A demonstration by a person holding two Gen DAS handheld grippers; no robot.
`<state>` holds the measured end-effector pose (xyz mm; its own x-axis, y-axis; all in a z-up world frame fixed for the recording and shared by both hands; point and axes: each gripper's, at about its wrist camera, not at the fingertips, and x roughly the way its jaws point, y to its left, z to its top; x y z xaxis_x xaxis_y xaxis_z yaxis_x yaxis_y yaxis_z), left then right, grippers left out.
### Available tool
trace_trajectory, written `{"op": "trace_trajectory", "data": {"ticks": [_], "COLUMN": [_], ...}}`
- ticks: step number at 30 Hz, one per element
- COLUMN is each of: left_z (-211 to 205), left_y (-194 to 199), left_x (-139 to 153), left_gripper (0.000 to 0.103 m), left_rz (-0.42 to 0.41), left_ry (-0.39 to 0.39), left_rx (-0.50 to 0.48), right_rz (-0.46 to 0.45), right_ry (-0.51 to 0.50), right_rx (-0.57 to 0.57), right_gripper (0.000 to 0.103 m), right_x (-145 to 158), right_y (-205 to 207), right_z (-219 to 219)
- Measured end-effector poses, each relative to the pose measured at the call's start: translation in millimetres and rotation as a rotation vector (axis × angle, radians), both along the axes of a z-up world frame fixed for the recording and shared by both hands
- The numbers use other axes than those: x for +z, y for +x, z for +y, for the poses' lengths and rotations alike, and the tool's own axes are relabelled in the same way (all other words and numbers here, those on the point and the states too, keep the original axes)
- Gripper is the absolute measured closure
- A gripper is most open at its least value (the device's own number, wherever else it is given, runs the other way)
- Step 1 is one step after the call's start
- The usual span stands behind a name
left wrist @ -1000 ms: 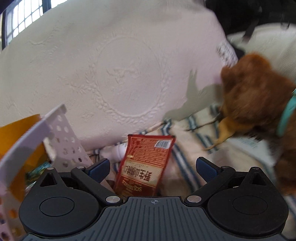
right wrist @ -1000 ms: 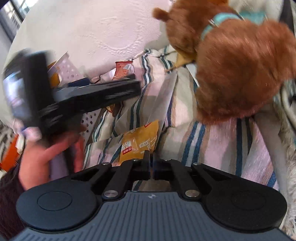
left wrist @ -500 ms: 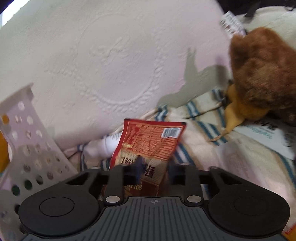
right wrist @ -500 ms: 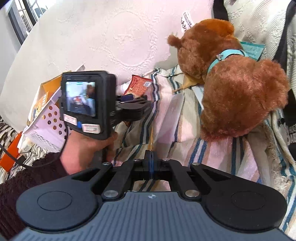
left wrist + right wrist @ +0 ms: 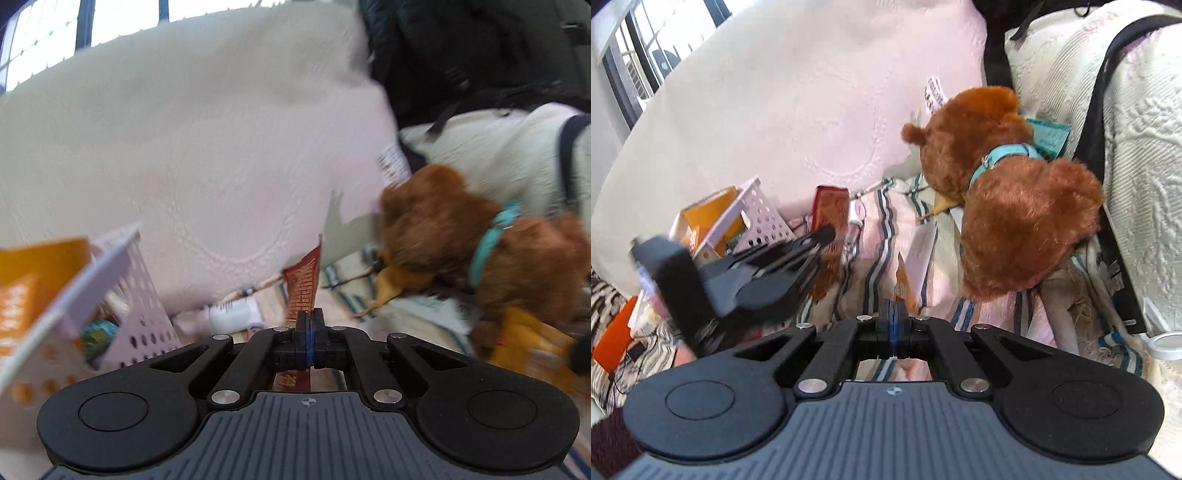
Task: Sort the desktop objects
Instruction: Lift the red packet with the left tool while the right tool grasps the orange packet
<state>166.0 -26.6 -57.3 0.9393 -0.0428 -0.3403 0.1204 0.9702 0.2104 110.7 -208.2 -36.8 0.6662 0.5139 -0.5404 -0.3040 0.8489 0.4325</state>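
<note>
The left claw (image 5: pixel 310 321) is clamped tight on a red snack packet (image 5: pixel 303 284), which stands edge-on above its fingertips, lifted clear of the striped blanket (image 5: pixel 882 229). The right claw (image 5: pixel 893 310) is pinched on a thin orange-yellow packet (image 5: pixel 902 275), also seen edge-on. Left of the red packet sits a white perforated basket (image 5: pixel 144 295) with orange packets inside. A brown plush toy (image 5: pixel 1004 184) with a teal collar lies to the right, against a white pillow (image 5: pixel 192 147).

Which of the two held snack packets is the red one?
The left gripper's: its red packet stands near the white basket. The right gripper pinches a yellow-orange packet.
</note>
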Motion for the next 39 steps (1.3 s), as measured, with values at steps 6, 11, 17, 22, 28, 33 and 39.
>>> {"op": "trace_trajectory", "data": {"ticks": [6,11,17,22,28,33,39], "left_z": [0.1,18.9,35.4,37.8,42.4,47.4,52.9], "left_y": [-37.7,-55.4,-84.6,-91.0,-88.6,-87.7,-85.4], "left_x": [36.6,53.6,27.0,17.7,18.0,18.5,16.9], "left_gripper": [0.103,0.103,0.103,0.103,0.103,0.103,0.103], "left_rz": [-0.047,-0.028,0.026,0.035,0.036,0.036,0.04], "left_ry": [-0.015,-0.027,-0.033,-0.045,-0.049,-0.057,-0.063], "left_rx": [-0.046,-0.055,-0.081,-0.09,-0.09,-0.078,-0.067], "right_rz": [-0.05,-0.002,0.149,0.226,0.294,0.29,0.299], "right_ry": [-0.003,-0.085,-0.03,0.017,0.19,0.24,0.255], "right_rx": [-0.021,-0.016,-0.109,-0.166,-0.18,-0.193,-0.225], "right_gripper": [0.103,0.097,0.066,0.055,0.045,0.046,0.07], "right_x": [23.2,25.9,-9.4,-26.4,-51.8,-61.8,-72.1], "right_y": [-9.0,-6.9,-11.6,-0.5,15.8,34.5,51.0], "right_z": [2.6,12.9,-13.9,-28.9,-24.5,-8.8,8.0]}}
